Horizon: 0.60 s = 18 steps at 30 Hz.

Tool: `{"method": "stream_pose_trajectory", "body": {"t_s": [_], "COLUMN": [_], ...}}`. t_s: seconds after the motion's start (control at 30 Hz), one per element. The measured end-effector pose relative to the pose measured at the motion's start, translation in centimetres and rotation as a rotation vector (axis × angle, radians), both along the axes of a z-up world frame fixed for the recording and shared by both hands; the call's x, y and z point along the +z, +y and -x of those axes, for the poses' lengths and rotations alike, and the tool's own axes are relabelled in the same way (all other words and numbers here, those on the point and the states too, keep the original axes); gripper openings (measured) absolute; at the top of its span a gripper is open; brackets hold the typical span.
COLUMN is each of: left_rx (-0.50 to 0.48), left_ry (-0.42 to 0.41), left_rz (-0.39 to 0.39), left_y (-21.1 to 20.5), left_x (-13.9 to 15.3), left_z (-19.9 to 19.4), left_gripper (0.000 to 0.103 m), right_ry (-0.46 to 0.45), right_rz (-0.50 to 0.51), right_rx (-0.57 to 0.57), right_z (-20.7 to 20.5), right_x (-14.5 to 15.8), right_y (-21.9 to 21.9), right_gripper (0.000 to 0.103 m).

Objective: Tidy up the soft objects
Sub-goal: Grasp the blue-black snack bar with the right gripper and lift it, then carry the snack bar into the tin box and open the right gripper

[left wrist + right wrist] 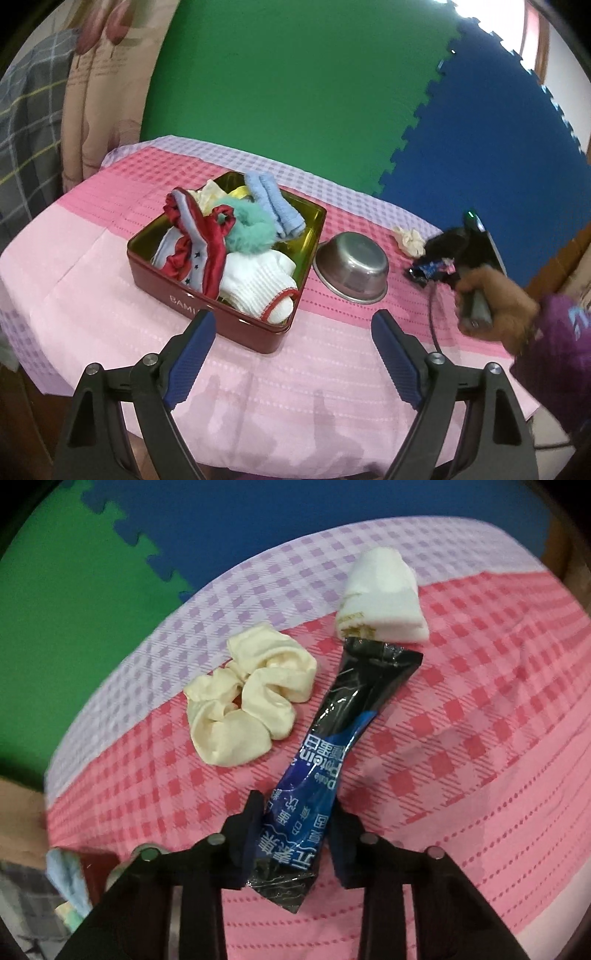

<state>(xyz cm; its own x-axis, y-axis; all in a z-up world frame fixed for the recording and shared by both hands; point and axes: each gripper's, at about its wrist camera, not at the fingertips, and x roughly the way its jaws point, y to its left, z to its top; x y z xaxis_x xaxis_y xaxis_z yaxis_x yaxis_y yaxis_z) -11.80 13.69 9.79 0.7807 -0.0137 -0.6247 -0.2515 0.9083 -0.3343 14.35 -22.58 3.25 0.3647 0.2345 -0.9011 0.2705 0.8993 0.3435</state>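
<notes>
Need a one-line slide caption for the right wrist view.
Right hand-held gripper shut on a black-and-blue snack packet, above a pink checked cloth beside a cream scrunchie.

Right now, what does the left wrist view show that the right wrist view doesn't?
Only the left wrist view: the red tin's full contents, such as the white sock and teal scrunchie, the steel bowl, and the open left tongs.
Only the right wrist view: the folded white cloth.
Both: the cream scrunchie, the checked tablecloth, and the right tongs shut on the blue-black packet.
</notes>
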Motion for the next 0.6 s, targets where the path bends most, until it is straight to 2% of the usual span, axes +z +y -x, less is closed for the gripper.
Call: {"method": "stream_pose_trajectory", "body": {"t_s": [0.13, 0.33, 0.5, 0.6], "left_rx": [0.023, 0.055, 0.118, 0.155], "left_ry": [-0.006, 0.032, 0.059, 0.057], "left_rz": [0.014, 0.006, -0.024, -0.059], "left_y": [0.2, 0.1, 0.3, 0.7], "left_x": [0.1, -0.2, 0.1, 0.6], "left_z": [0.3, 0.2, 0.9, 1.7], "left_gripper": [0.084, 0.084, 0.084, 0.09], "right_ry": [-0.034, -0.055, -0.123, -0.173], "right_rz": [-0.097, -0.209, -0.256, -0.294], "right_rx": [0.075, 0.161, 0.266, 0.375], "right_z": [3.4, 9.1, 10.7, 11.5], "right_x": [0.2, 0.8, 3.9, 6.9], "right_y": [-2.1, -2.2, 1.0, 4.6], "right_gripper": [0.031, 0.031, 0.031, 0.031]}}
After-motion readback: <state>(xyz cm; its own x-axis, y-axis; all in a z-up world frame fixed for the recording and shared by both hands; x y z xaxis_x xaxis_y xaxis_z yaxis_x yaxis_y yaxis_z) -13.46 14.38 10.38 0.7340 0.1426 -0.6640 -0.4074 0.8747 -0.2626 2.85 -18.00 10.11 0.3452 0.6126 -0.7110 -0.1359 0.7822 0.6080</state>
